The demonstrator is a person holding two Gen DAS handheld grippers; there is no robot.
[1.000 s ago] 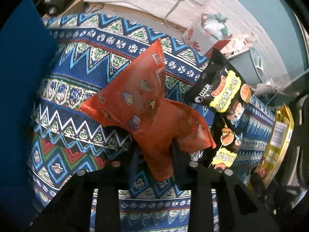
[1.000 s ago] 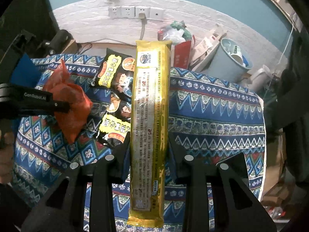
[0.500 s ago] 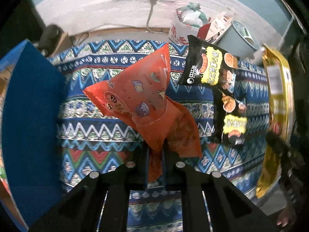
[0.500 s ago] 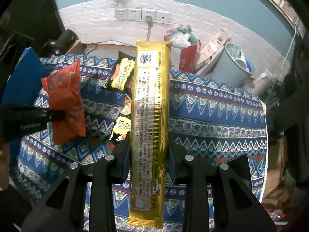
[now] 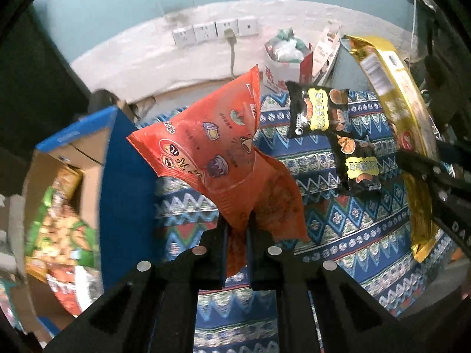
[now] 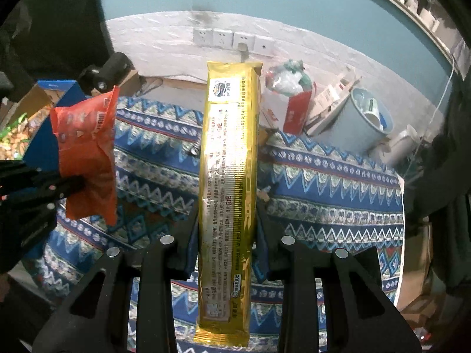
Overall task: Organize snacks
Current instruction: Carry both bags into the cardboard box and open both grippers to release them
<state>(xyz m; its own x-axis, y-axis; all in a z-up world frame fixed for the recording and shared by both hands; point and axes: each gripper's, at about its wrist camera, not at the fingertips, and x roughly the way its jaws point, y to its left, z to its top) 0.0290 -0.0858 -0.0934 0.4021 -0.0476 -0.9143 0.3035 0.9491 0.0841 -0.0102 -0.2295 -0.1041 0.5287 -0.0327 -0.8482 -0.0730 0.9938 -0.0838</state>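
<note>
My left gripper (image 5: 237, 229) is shut on the lower edge of an orange snack bag (image 5: 212, 150), which hangs lifted above the patterned cloth. The same orange bag (image 6: 85, 153) shows at the left of the right wrist view, pinched by the black left gripper (image 6: 79, 184). My right gripper (image 6: 226, 223) is shut on a long gold snack pack (image 6: 229, 176) that stands up between its jaws; this gold pack (image 5: 394, 100) also appears at the right edge of the left wrist view. Two black-and-yellow snack packets (image 5: 321, 111) lie on the cloth.
A blue-edged cardboard box (image 5: 73, 158) with several snack bags inside stands at the left. The table wears a blue zigzag cloth (image 6: 323, 182). Behind it are a wall with sockets (image 6: 229, 38), a grey bin (image 6: 365, 123) and a red-and-white bag (image 6: 291, 103).
The left gripper has closed fully on the orange bag, lifted it off the cloth and rolled level, bringing the box into view. The right gripper with the gold pack has risen slightly.
</note>
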